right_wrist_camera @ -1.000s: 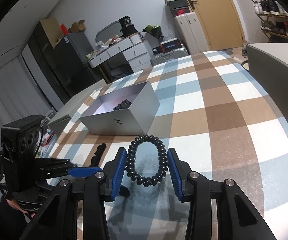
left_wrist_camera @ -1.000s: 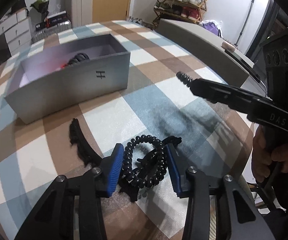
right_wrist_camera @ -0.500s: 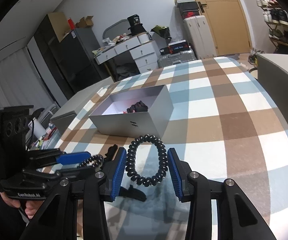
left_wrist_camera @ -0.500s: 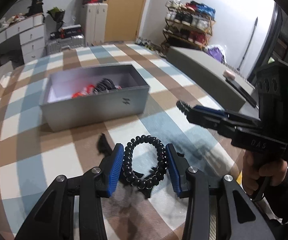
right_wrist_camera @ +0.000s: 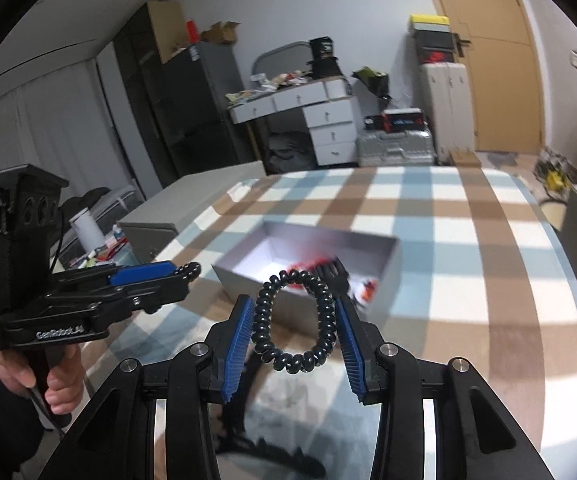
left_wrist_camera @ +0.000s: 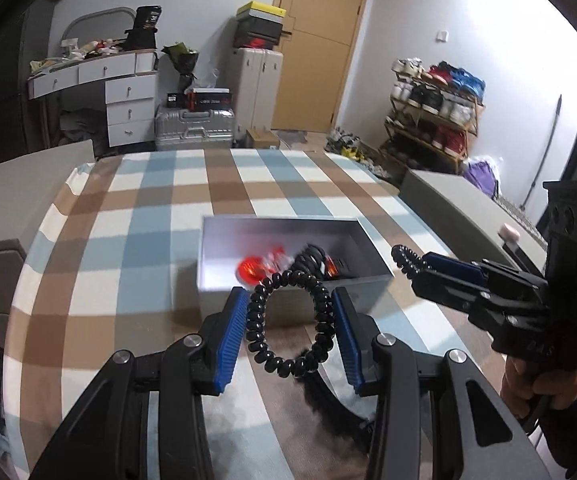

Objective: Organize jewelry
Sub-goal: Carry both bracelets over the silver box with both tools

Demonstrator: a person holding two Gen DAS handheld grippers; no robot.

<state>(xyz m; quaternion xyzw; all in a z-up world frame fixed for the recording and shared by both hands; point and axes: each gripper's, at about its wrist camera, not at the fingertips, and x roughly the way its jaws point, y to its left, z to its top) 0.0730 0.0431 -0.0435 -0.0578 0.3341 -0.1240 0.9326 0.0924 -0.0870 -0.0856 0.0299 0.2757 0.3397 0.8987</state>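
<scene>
My left gripper (left_wrist_camera: 290, 320) is shut on a black beaded bracelet (left_wrist_camera: 258, 322) and holds it in the air in front of the open grey box (left_wrist_camera: 372, 256). My right gripper (right_wrist_camera: 294, 322) is shut on a second black beaded bracelet (right_wrist_camera: 324, 316), also raised before the grey box (right_wrist_camera: 394, 264). The box holds red and black jewelry (left_wrist_camera: 256, 266). Each gripper shows in the other's view: the right one (left_wrist_camera: 408, 266) at the right with beads at its tip, the left one (right_wrist_camera: 186, 272) at the left.
A checked blue, brown and white cloth (left_wrist_camera: 136, 216) covers the table. A dark piece (left_wrist_camera: 324, 400) lies on the cloth below my left gripper. Grey cases (left_wrist_camera: 460, 204) stand at the table's sides. Drawers, suitcases and a shoe rack stand behind.
My left gripper closed on the bracelet and lifted it off the cloth toward the box. My right gripper also rose and came nearer the box with its bracelet.
</scene>
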